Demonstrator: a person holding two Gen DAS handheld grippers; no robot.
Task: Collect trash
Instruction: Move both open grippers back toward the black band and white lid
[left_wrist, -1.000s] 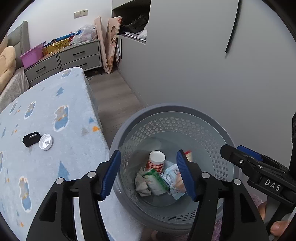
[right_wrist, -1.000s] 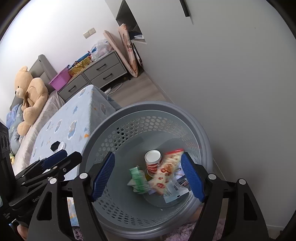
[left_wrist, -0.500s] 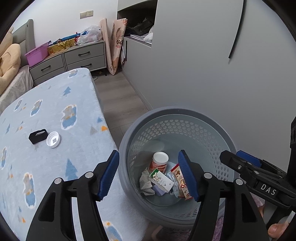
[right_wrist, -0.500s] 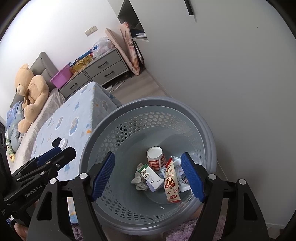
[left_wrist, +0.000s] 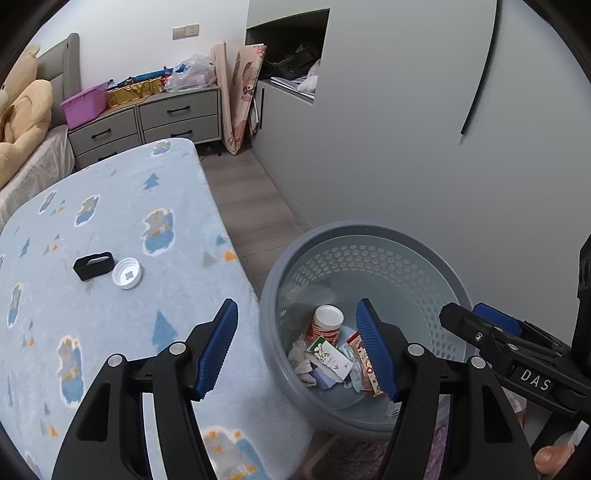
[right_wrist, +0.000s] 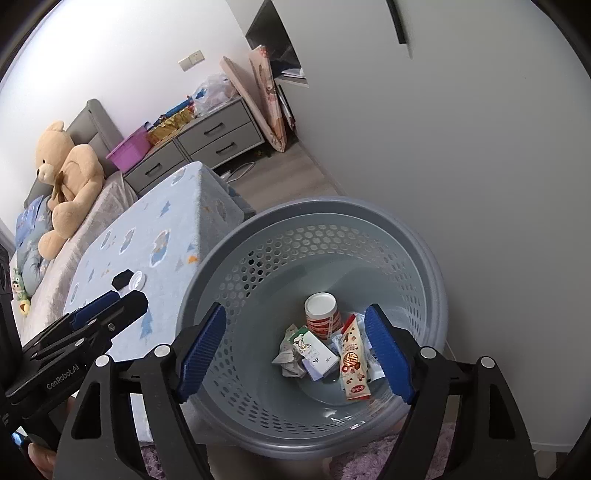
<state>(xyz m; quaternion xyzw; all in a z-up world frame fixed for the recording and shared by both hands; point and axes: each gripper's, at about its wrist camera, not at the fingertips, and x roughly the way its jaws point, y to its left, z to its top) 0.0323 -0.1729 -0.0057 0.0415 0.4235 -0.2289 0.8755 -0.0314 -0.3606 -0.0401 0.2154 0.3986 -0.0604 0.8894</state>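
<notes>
A grey perforated bin (left_wrist: 417, 266) (right_wrist: 266, 266) stands on the floor beside the bed. It holds a red and white cup (right_wrist: 320, 310), a small white carton (right_wrist: 314, 349), a red snack wrapper (right_wrist: 354, 363) and crumpled paper (right_wrist: 290, 360). My left gripper (left_wrist: 295, 350) is open and empty, above the bin's left rim and the bed edge. My right gripper (right_wrist: 295, 345) is open and empty, directly over the bin. On the bed lie a white cap (left_wrist: 126, 273) (right_wrist: 137, 281) and a small black object (left_wrist: 92, 266) (right_wrist: 122, 279).
The bed has a blue patterned blanket (left_wrist: 110, 221). A grey wall (left_wrist: 406, 129) is right behind the bin. Grey drawers (left_wrist: 166, 118) with clutter stand at the back. A teddy bear (right_wrist: 68, 177) sits on the bed. A purple rug (right_wrist: 369, 458) lies under the bin.
The wrappers dropped from between the jaws and settled in the bin. Both grippers rose and drew back; the left shifted left over the bed edge.
</notes>
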